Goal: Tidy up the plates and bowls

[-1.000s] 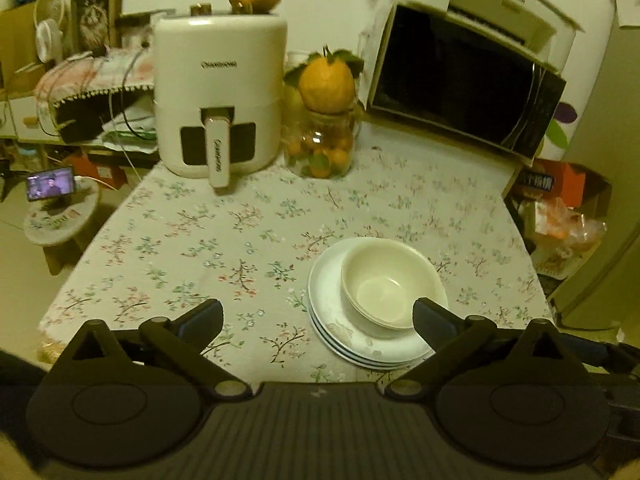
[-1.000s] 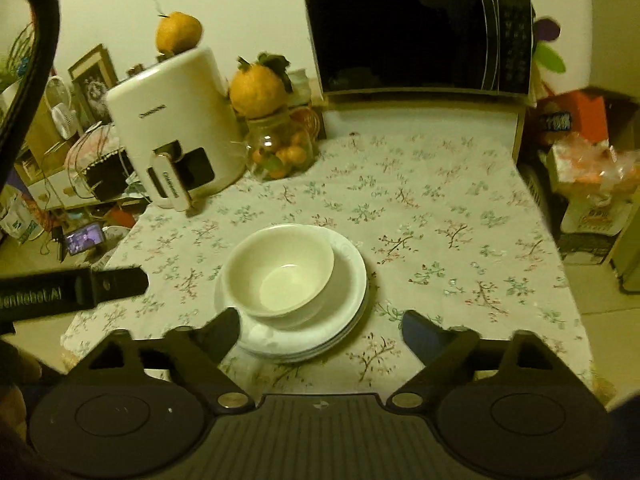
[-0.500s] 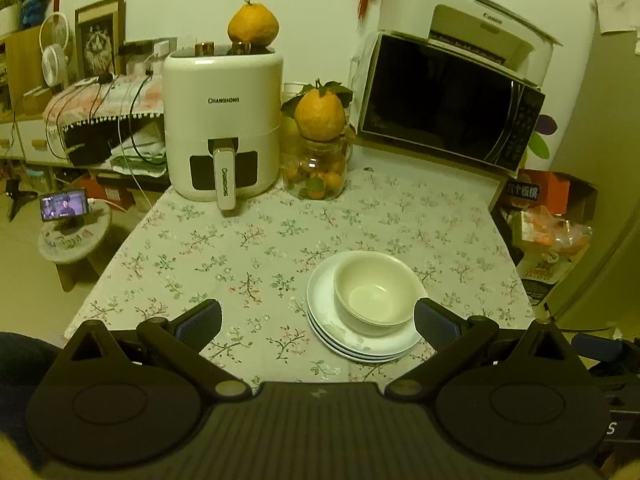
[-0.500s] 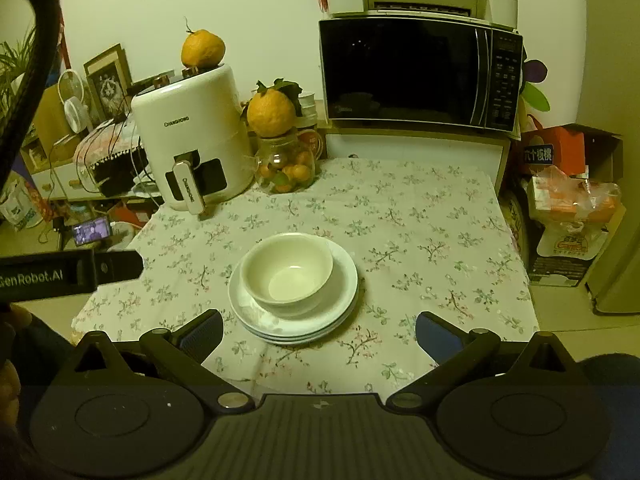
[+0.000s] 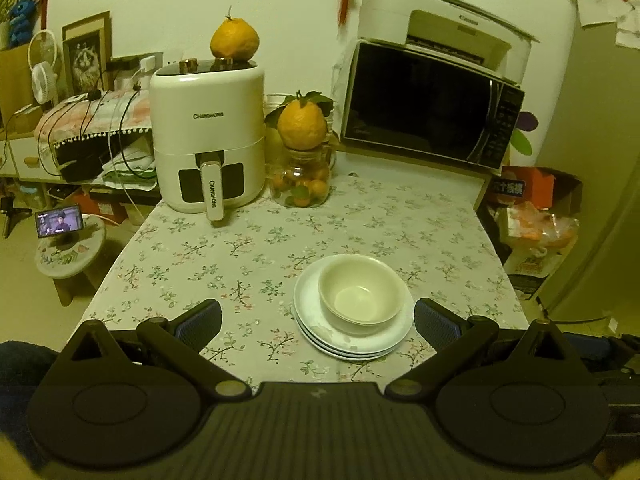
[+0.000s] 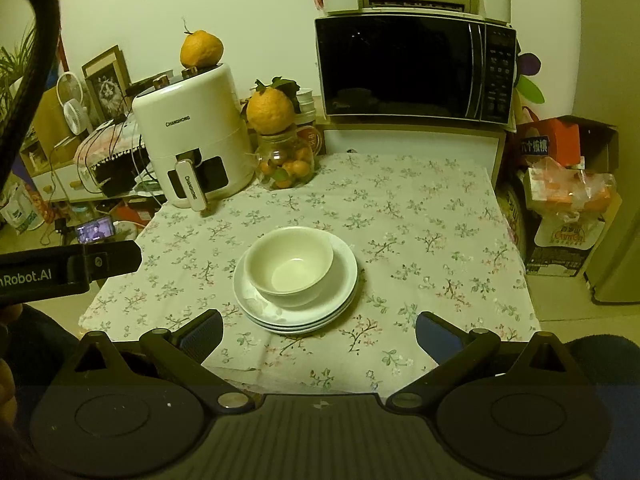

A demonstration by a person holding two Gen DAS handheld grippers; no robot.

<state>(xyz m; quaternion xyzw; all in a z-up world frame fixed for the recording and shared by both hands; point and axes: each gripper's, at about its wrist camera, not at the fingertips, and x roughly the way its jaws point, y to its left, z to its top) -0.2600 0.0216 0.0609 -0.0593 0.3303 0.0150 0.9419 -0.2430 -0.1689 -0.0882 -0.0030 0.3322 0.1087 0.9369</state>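
A: Diff vs a second ago?
B: Both grippers pulled back and up; bowl and plates look smaller, farther. Right gripper jaws just opened wider, nothing between. Left gripper likewise farther off.

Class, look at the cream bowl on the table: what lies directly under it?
The bowl sits on a stack of white plates; three rims show. The plates' centres are covered by it.

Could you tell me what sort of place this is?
Most likely a home kitchen or dining corner: a microwave, an air fryer and a jar of oranges stand on a table with a flowered cloth.
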